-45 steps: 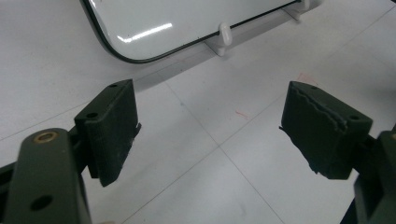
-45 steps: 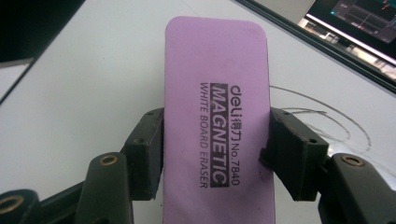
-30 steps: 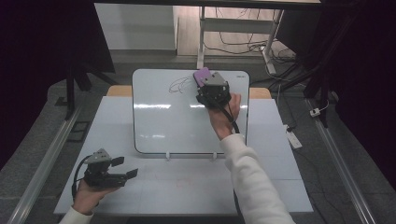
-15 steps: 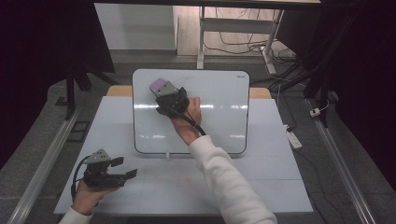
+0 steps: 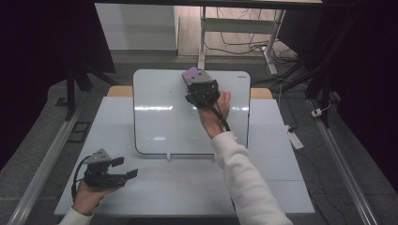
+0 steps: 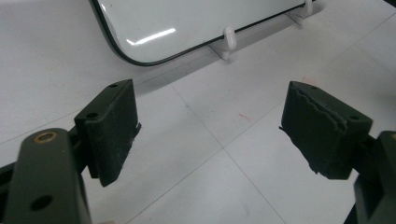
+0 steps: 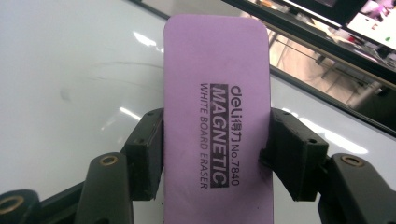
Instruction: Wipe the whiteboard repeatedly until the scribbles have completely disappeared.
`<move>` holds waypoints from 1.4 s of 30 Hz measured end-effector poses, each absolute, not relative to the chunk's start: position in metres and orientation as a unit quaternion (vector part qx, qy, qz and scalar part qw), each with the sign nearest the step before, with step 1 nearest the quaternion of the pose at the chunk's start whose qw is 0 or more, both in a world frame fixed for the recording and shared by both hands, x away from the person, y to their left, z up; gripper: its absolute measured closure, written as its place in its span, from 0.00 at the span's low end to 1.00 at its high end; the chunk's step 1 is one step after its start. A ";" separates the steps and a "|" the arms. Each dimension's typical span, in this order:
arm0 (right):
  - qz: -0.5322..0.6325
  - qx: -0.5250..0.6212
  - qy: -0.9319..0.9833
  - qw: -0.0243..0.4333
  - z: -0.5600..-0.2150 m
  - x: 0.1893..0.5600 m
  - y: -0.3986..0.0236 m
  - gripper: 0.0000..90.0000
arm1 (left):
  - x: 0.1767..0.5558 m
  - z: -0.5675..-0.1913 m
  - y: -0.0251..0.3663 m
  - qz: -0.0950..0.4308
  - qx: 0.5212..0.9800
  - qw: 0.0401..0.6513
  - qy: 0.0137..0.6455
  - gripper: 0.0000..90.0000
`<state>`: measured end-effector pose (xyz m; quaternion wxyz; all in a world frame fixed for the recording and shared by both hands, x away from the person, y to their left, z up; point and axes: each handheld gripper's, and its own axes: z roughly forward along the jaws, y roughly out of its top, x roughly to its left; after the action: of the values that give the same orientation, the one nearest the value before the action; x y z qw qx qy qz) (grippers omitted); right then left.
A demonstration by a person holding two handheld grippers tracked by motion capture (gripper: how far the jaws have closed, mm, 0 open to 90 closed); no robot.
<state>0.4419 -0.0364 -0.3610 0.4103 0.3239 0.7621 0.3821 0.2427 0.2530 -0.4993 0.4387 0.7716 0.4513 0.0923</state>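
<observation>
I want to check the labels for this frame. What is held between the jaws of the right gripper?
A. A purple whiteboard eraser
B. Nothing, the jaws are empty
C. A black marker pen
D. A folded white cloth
A: in the right gripper view, the right gripper has its jaws pressed on both long sides of the purple whiteboard eraser, over the whiteboard.

We see a glossy, smooth whiteboard (image 5: 169,122) reflecting light, a matt purple eraser (image 7: 215,116) with printed lettering, ribbed matt black pads (image 6: 114,128), and a matt white table (image 5: 117,131).
</observation>
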 end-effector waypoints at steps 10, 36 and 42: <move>0.359 0.238 0.828 0.359 -0.385 0.417 0.033 0.45 | 0.242 -0.500 0.256 0.092 0.770 0.438 0.453 0.22; 0.365 0.308 0.784 0.397 -0.365 0.434 -0.045 0.45 | 0.243 -0.500 0.255 0.092 0.770 0.438 0.455 0.22; 0.398 0.314 0.779 0.368 -0.367 0.418 -0.077 0.45 | 0.244 -0.500 0.252 0.090 0.770 0.439 0.455 0.22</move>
<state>0.4177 -0.0774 -0.3670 0.3685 0.3140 0.7793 0.3978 0.2442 0.2524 -0.4999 0.4385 0.7698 0.4549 0.0904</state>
